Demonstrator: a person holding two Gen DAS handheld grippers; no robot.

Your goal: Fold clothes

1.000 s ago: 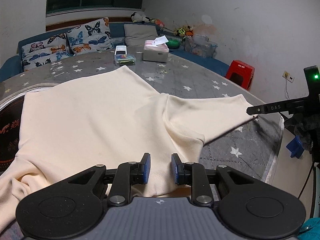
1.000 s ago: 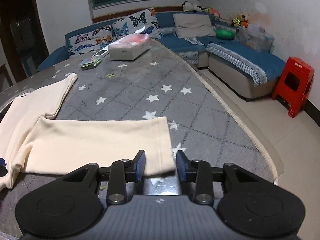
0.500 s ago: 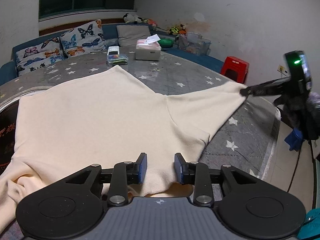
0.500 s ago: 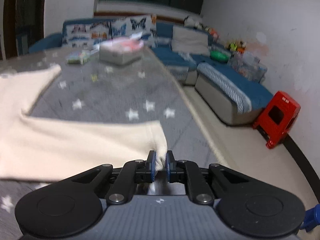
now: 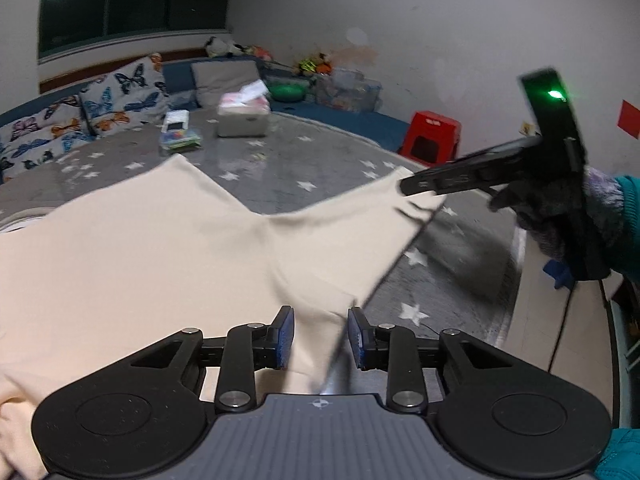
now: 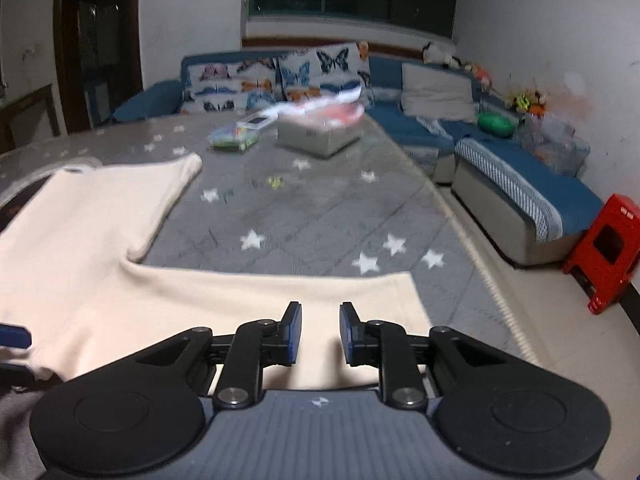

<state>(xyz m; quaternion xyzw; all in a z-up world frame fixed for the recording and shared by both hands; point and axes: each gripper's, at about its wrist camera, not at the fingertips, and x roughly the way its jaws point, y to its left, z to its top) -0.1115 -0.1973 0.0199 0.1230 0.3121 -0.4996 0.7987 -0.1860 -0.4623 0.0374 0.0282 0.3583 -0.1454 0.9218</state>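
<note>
Your right tongs stand spread over the sleeve, not pinching; your left tongs are spread around the shirt edge, ready to grip

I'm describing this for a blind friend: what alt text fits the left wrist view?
An open left gripper hovers over a cream shirt spread on a grey starred table. The right gripper is at its sleeve.
</note>
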